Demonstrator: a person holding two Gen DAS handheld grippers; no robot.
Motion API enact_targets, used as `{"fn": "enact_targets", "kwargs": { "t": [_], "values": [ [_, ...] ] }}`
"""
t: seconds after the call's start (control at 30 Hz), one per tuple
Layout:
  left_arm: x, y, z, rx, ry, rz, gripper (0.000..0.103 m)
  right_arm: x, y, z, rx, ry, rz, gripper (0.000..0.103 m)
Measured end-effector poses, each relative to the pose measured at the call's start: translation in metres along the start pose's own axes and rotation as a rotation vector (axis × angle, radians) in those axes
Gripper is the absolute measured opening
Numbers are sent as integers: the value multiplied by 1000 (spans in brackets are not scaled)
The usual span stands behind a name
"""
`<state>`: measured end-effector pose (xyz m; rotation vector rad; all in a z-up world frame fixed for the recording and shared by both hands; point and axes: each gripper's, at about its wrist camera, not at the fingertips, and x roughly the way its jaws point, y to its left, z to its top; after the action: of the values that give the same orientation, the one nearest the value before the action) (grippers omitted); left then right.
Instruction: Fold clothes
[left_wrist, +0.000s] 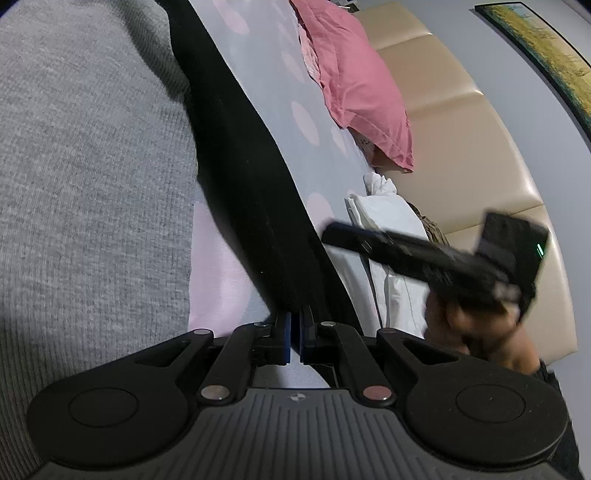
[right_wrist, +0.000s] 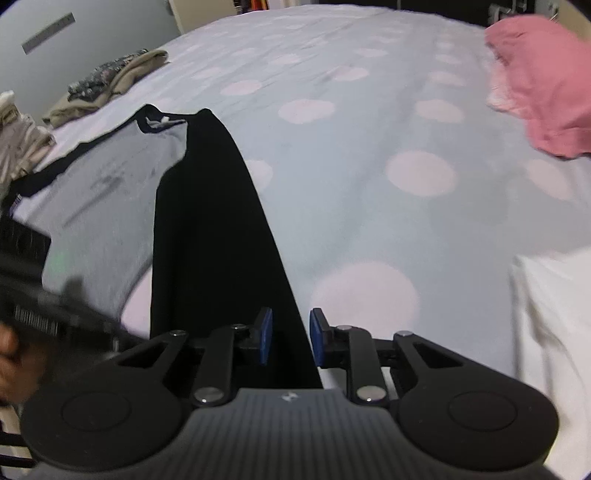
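1. Grey shirt (right_wrist: 110, 192) lay flat on the dotted bed (right_wrist: 369, 129), collar at the far end, its black sleeve (right_wrist: 214, 221) running lengthwise toward both grippers.
2. Left gripper (left_wrist: 294, 341): fingers nearly shut at the sleeve's near end; whether they pinched cloth I could not tell.
3. Right gripper (right_wrist: 290, 336): fingers parted, straddling the sleeve's right edge, seemingly not clamped.

A bed (right_wrist: 369, 122) with a pale blue, pink-dotted sheet stands against a beige padded headboard (left_wrist: 465, 147); a framed painting (left_wrist: 546, 48) hangs on the grey wall (left_wrist: 454, 22).
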<state>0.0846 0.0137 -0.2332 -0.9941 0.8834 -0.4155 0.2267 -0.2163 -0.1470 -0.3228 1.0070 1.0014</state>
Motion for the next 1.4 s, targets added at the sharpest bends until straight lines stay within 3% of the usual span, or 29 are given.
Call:
{"fn": "enact_targets", "kwargs": {
  "t": [0.17,0.23,0.27,0.4,0.5,0.63,0.77,0.9,1.0,1.03,1.07,1.2,1.4],
  "values": [
    [0,1,2,-4,16,-11,2,29,-4,19,37,1,86,27],
    [0,1,3,-6,22,-15,2,35,-2,25,41,16,130,3],
    [1,2,3,-6,25,-17,2,37,-1,28,33,26,135,4],
    [-13,0,10,36,110,-17,6,38,-7,39,52,2,64,4],
    [-26,-2,16,74,183,-16,18,35,-13,41,89,-29,-19,3],
    [-63,-1,29,227,229,22,22,38,-13,47,85,-23,-59,4],
    [-125,13,80,338,130,124,22,37,-11,53,50,35,-33,12],
    [-189,37,156,384,-45,265,23,27,-15,73,71,-19,-39,29],
    [-219,46,198,487,-127,392,30,38,-7,98,71,-47,10,30],
    [-224,47,208,534,-139,437,38,45,-1,109,60,-49,27,30],
    [-226,49,216,579,-146,477,44,55,8,120,39,-46,44,31],
    [-223,56,233,701,-119,578,44,96,46,156,-63,-32,83,31],
    [-221,79,246,670,-26,520,45,137,69,184,-115,-26,96,32]
  ]
}}
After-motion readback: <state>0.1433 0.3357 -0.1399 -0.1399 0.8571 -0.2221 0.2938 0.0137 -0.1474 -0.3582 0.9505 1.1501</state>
